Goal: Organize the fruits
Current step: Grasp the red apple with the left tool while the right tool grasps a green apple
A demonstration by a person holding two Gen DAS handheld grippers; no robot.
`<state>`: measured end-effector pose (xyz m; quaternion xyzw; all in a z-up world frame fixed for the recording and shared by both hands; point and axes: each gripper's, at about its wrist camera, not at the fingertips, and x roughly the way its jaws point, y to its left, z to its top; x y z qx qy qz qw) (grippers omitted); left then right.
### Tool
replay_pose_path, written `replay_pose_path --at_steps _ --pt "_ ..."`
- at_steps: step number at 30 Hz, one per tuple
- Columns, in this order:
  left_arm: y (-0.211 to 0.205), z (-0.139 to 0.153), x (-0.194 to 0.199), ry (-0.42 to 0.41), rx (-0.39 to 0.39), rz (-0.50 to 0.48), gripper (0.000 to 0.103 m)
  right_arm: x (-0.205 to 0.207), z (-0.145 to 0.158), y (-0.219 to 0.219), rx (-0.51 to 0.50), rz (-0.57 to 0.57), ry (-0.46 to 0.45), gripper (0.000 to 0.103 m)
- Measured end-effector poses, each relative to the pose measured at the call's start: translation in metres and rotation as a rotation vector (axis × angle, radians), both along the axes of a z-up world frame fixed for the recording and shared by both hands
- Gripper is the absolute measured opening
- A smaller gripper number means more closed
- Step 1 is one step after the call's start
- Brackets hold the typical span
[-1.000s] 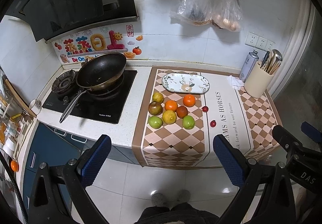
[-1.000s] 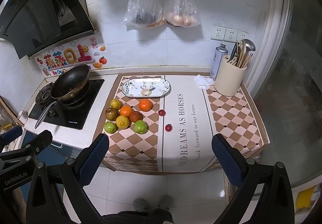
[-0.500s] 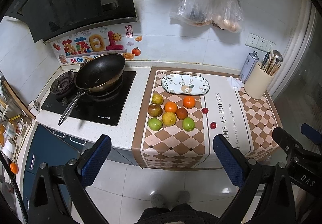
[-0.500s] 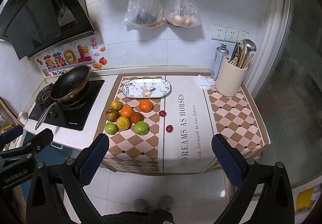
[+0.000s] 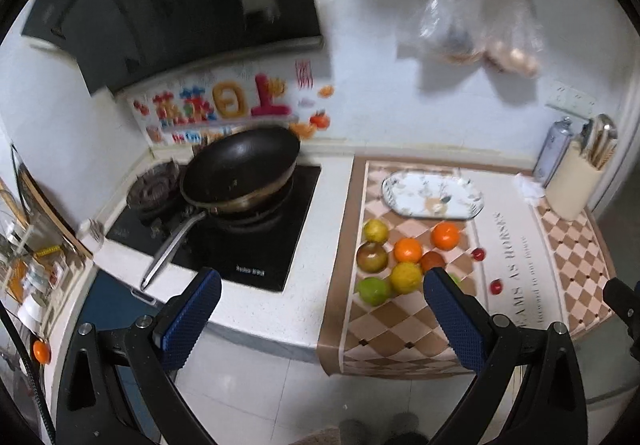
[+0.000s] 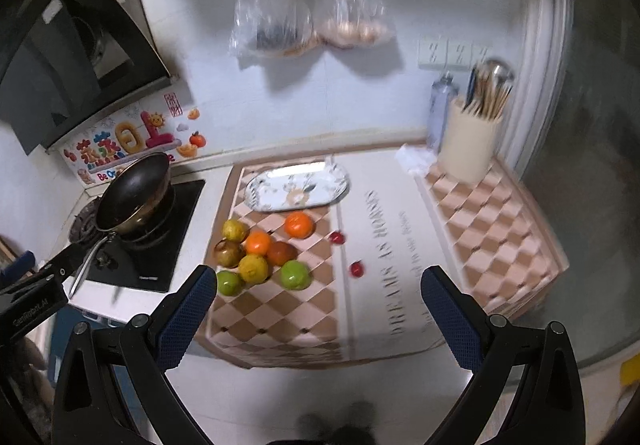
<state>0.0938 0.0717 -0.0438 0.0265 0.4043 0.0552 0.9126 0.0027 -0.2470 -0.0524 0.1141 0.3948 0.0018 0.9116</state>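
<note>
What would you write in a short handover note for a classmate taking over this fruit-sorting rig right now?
Left gripper: open, empty, short of the counter.
Right gripper: open, empty, also short of the counter.
Fruit: a cluster of round orange, yellow, green and brown fruits lies on the checkered brown-and-cream mat; two small red cherry-like fruits sit apart to its right.
The white oval patterned tray behind them holds no fruit.
Done: nothing placed yet.
Left: probably move each fruit onto the tray.

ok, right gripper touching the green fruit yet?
Apart. The right wrist view shows the right gripper open, short of the counter edge, bare checkered mat before the green fruit.
</note>
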Motion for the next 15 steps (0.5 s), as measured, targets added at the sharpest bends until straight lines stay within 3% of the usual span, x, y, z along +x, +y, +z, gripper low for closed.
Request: replay_pose_path --at_steps 4,8,11,13,15 --pt "0.02 -0.04 0.042 0.107 -0.031 0.029 0.103 0.04 -0.04 0.016 0.029 0.031 0.083 0.103" --pt "0.031 -0.084 0.075 0.229 -0.068 0.052 0.103 0.099 -0.101 0.031 0.03 0.081 0.203 0.102" --pt "0.033 -0.126 0.106 0.348 -0.103 0.073 0.103 0.142 -0.151 0.038 0.03 0.12 0.287 0.091" --pt "0.033 -0.158 0.13 0.432 -0.137 0.097 0.102 0.174 -0.193 0.043 0.031 0.16 0.368 0.075" --pt "0.034 -0.18 0.149 0.491 -0.16 0.128 0.099 0.195 -0.224 0.045 0.036 0.185 0.428 0.074"
